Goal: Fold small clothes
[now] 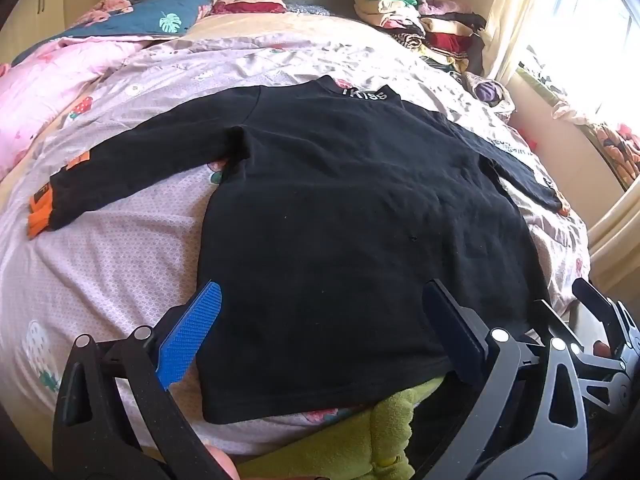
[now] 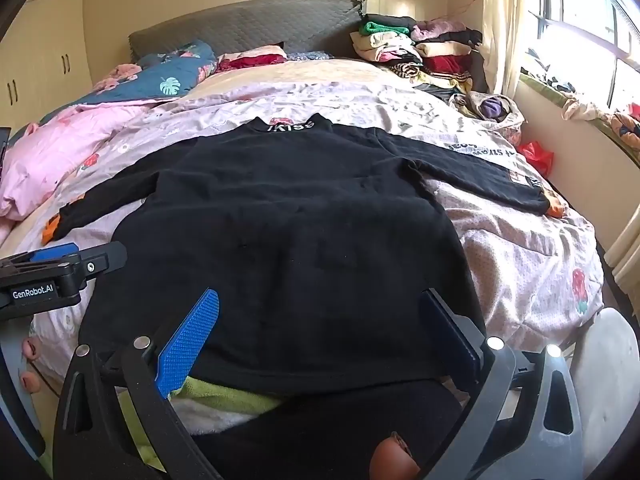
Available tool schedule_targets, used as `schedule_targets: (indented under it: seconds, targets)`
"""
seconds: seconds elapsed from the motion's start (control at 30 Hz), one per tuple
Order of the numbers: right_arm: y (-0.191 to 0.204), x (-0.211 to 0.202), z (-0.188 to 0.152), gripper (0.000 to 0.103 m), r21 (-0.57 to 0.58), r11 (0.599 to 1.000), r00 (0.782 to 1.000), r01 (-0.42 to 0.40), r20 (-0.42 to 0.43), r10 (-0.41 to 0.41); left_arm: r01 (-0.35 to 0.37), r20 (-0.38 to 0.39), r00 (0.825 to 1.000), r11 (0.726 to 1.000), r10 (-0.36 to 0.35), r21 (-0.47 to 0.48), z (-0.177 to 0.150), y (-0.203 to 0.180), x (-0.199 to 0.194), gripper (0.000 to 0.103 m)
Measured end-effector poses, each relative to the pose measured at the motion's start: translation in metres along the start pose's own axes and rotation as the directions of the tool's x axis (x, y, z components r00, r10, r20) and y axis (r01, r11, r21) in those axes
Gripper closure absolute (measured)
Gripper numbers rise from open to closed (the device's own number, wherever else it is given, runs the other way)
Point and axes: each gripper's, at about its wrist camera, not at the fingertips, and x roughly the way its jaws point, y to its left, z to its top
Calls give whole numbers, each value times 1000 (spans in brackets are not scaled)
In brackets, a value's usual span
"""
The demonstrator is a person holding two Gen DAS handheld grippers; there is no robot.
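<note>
A small black long-sleeved shirt (image 1: 340, 208) lies flat on the bed, collar away from me, both sleeves spread out, with orange cuffs (image 1: 38, 210). It also shows in the right wrist view (image 2: 288, 240). My left gripper (image 1: 324, 320) is open, its blue fingers spread over the shirt's near hem at the left side. My right gripper (image 2: 320, 320) is open over the hem's right part, holding nothing. The left gripper's body (image 2: 60, 272) shows at the left edge of the right wrist view.
The bed has a pale patterned sheet (image 1: 112, 248). A pink quilt (image 1: 44, 92) lies at the far left. Folded clothes are stacked (image 2: 424, 52) by the headboard at the far right. A yellow-green cloth (image 1: 360, 440) lies under the hem. A window (image 2: 580, 20) is at the right.
</note>
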Motion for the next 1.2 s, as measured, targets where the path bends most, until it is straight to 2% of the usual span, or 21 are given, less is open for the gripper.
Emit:
schedule_targets:
  seconds: [1.2]
  targets:
    - [1,-3,1,4,-10,1000,1000,3,7,-3,24,8,1000,1000,-24,12,0,-4,-1,8]
